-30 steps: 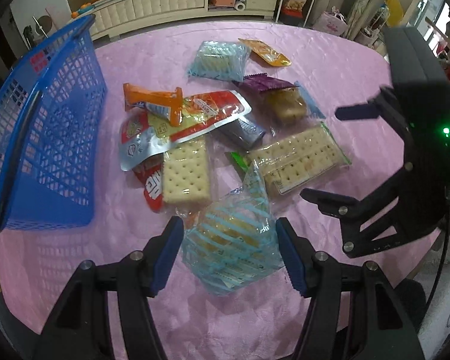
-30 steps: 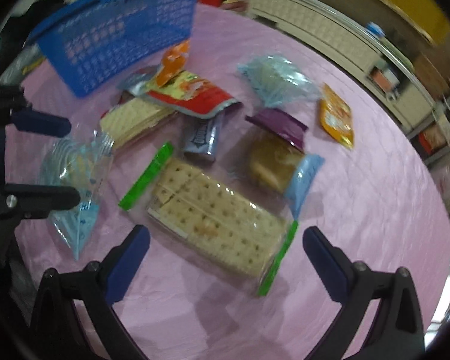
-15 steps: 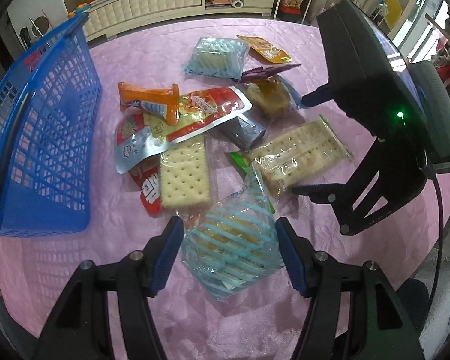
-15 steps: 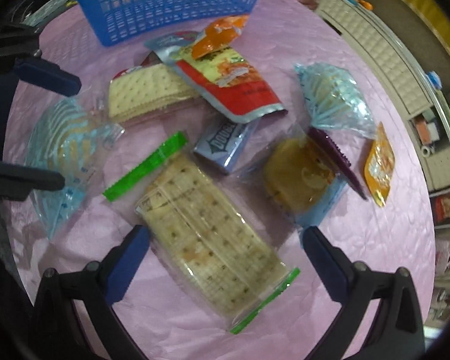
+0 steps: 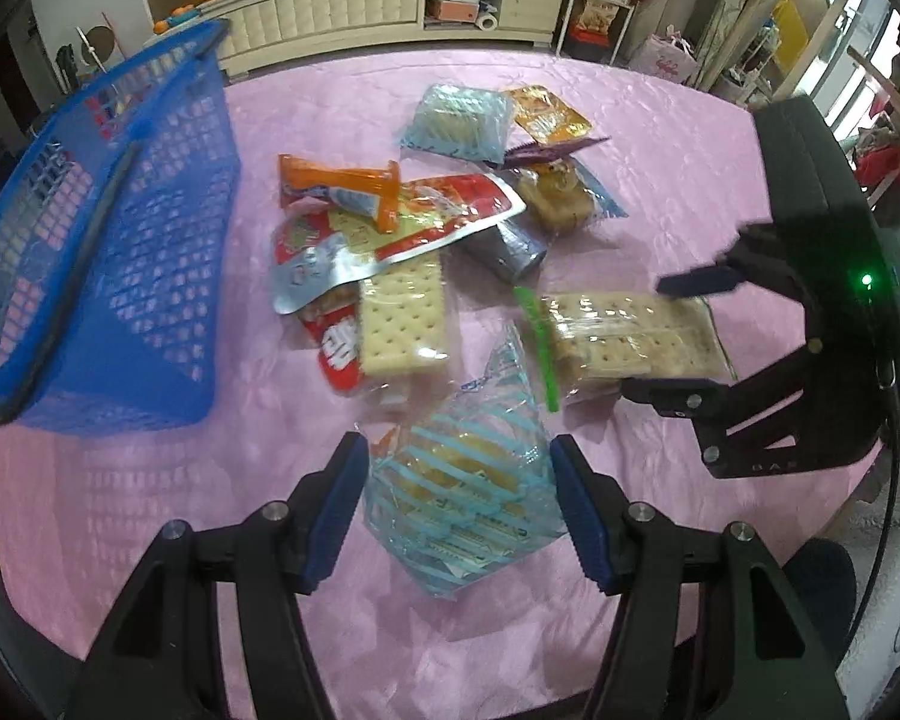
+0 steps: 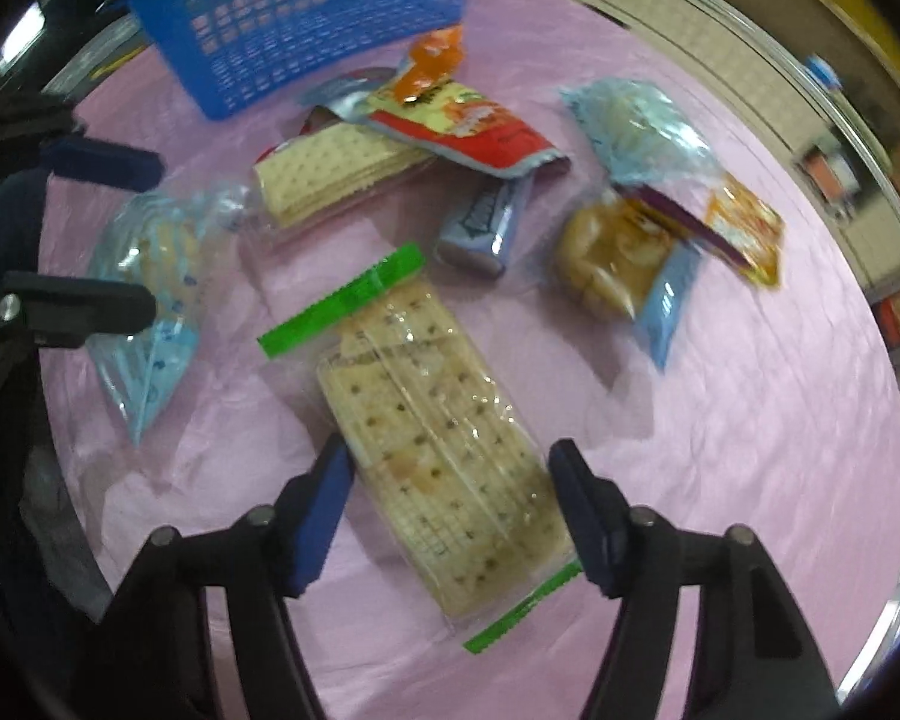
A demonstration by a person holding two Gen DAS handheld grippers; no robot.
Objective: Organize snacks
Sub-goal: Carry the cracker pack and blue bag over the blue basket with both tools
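Cataloguing the snacks, we are finding them spread over a pink table [image 5: 660, 138].

Item one: a blue-striped clear packet [image 5: 459, 483], lying at the near edge. We are clamping our left gripper [image 5: 459, 504] on it, one blue finger against each side of the wrapper.

Item two: a long cracker pack with green ends [image 6: 432, 438], lying just right of item one. We are closing our right gripper [image 6: 450, 507] around it. The pack is sitting between the fingers, which are standing right at its sides; a firm press is not yet showing.

Item three: a square cracker pack [image 5: 399, 318], resting partly on a red wrapper [image 5: 336, 354].

Item four: a red and silver pouch [image 5: 426, 222], overlapping item three, with an orange packet [image 5: 342, 186] lying across its top.

Item five: a small grey-blue bar [image 6: 486, 222], tucked under the pouch's edge.

Item six: a clear bag holding a brown pastry [image 6: 612, 258], with a purple strip along it.

Item seven: a pale blue packet [image 5: 456, 123] at the far side, touching a yellow-orange sachet [image 5: 549, 114].

Item eight: a blue mesh basket [image 5: 108, 252], standing to the left of the pile, apart from every snack.
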